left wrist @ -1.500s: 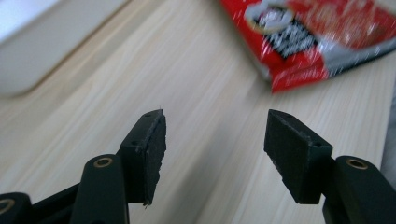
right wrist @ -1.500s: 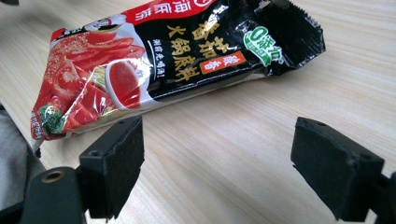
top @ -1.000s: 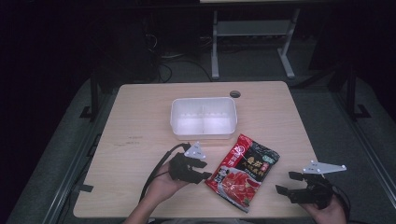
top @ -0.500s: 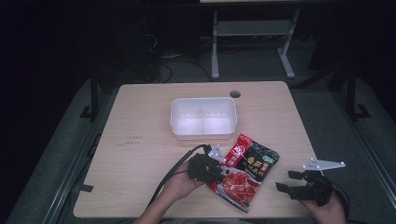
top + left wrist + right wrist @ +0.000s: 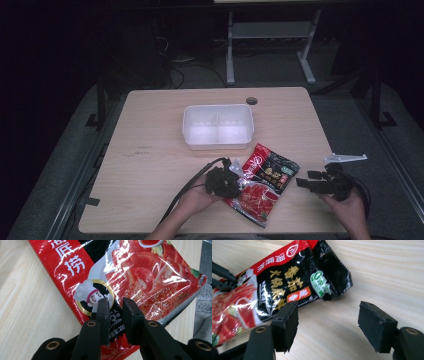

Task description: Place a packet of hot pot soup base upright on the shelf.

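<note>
One wooden table [image 5: 150, 150], one white two-compartment tub [image 5: 218, 126] at its middle, one red and black sauce packet [image 5: 262, 180] near your edge, your left gripper [image 5: 231, 180] narrowly parted over its edge, your right gripper [image 5: 310, 181] wide apart, holding nothing, just beside it.

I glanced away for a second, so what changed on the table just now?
The left gripper slid right onto the red sauce packet, its fingers now nearly shut over the edge. The right gripper, packet and white container stayed put.
</note>
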The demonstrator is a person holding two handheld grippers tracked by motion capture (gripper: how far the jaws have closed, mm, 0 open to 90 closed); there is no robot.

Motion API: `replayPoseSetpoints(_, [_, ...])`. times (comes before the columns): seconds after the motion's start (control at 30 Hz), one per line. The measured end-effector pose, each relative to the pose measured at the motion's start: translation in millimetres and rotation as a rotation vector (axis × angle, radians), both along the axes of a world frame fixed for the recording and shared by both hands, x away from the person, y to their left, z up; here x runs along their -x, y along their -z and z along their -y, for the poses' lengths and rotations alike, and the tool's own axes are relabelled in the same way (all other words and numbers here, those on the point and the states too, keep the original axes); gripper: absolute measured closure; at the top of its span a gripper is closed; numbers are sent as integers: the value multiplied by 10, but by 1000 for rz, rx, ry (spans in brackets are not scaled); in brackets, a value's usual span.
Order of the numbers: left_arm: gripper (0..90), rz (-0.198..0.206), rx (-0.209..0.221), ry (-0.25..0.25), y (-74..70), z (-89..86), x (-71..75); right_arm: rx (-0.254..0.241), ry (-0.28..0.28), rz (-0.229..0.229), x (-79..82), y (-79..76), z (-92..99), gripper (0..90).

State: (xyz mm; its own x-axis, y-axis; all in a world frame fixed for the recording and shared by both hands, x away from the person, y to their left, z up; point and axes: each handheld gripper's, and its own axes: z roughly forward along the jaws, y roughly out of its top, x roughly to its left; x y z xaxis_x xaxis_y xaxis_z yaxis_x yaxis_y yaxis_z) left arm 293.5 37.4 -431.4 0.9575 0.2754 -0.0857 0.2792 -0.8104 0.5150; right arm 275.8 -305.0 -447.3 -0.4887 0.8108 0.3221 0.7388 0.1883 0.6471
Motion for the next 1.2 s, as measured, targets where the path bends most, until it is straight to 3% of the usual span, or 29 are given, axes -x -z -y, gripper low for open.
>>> replayPoseSetpoints(0.73, [763, 18, -5, 8, 8, 8, 15, 68, 5, -40, -444, -161, -128, 384])
replayPoseSetpoints(1.2, [763, 28, -1, 8, 23, 3, 29, 98, 16, -61, -644, -376, -165, 401])
